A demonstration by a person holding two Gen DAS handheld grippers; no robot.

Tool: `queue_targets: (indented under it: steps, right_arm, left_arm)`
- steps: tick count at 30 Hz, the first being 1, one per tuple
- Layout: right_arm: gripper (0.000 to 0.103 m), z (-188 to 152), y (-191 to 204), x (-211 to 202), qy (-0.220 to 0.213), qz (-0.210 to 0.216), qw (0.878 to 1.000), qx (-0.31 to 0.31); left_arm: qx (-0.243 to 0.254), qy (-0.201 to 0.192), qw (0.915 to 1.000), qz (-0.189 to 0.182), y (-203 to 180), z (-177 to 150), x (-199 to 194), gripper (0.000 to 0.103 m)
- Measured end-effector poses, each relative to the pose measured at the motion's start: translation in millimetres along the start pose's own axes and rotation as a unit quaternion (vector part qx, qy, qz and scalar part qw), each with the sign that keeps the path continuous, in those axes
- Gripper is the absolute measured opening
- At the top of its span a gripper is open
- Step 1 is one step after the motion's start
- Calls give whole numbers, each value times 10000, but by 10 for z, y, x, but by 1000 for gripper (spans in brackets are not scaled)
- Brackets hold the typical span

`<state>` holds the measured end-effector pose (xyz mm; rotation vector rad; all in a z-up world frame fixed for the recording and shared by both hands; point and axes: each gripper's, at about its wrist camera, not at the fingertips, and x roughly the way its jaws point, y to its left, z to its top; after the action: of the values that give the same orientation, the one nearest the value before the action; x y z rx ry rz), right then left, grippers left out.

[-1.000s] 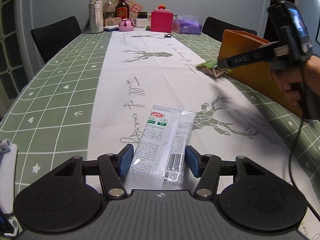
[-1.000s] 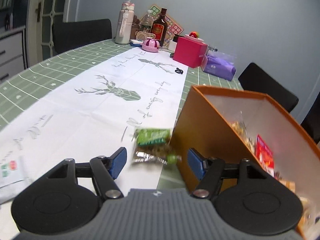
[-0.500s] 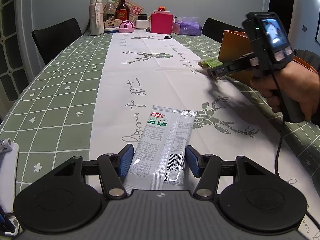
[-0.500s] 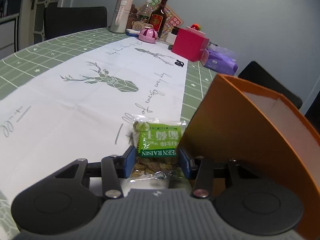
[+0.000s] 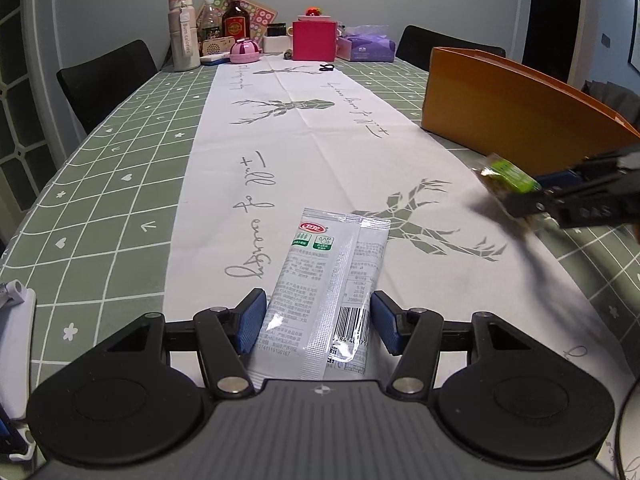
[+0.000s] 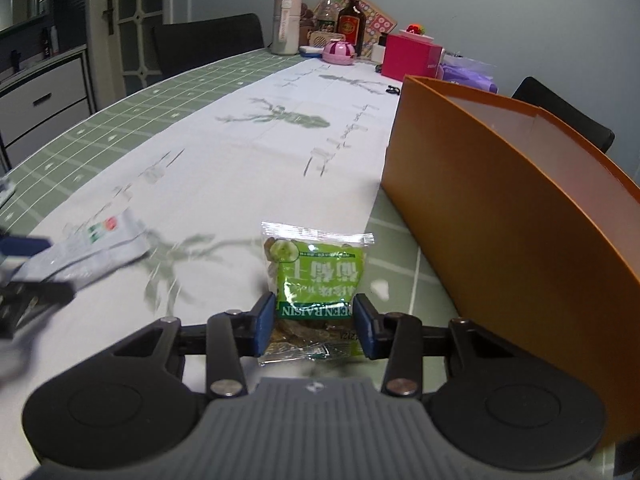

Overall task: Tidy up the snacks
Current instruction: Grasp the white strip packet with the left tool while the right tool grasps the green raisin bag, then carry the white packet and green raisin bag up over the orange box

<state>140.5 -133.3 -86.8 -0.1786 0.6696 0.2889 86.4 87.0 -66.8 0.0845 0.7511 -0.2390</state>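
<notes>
A long desk (image 5: 120,184) under a green checked cloth with a white deer-print runner (image 5: 304,120) fills both views, grey wall behind, dark chairs at its sides.

The right gripper (image 6: 314,322) has its jaws closed narrow on a green raisin packet (image 6: 316,276), the blue pads pressing the packet's lower part on both sides; the packet juts forward from the jaws, its print upside down to the right wrist camera. The left wrist view shows what that camera cannot: the packet is held up off the runner, just in front of the near end of the orange box (image 5: 516,116), and it is blurred there. The right wrist view alone looks over the box's rim to its pale inner wall; the contents are out of sight.

The left gripper (image 5: 318,322) has its jaws spread moderately on either side of a silver-white snack pouch (image 5: 328,288) that lies flat on the runner; I cannot tell whether the pads touch it. In the right wrist view the pouch (image 6: 92,252) shows smeared at the left edge.

At the far end stand a pale bottle (image 5: 184,36), a dark bottle (image 5: 236,16), a pink box (image 5: 314,40) and a purple tissue pack (image 5: 366,46).
</notes>
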Motion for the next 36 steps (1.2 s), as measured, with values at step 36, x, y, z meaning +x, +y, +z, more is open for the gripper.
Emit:
queue_targets:
  steps: [36]
  right_arm:
    - [52,-473,-68,-233,-278,113,9986,428]
  left_arm:
    - [183,127,9997,-57,-433,58,26,58]
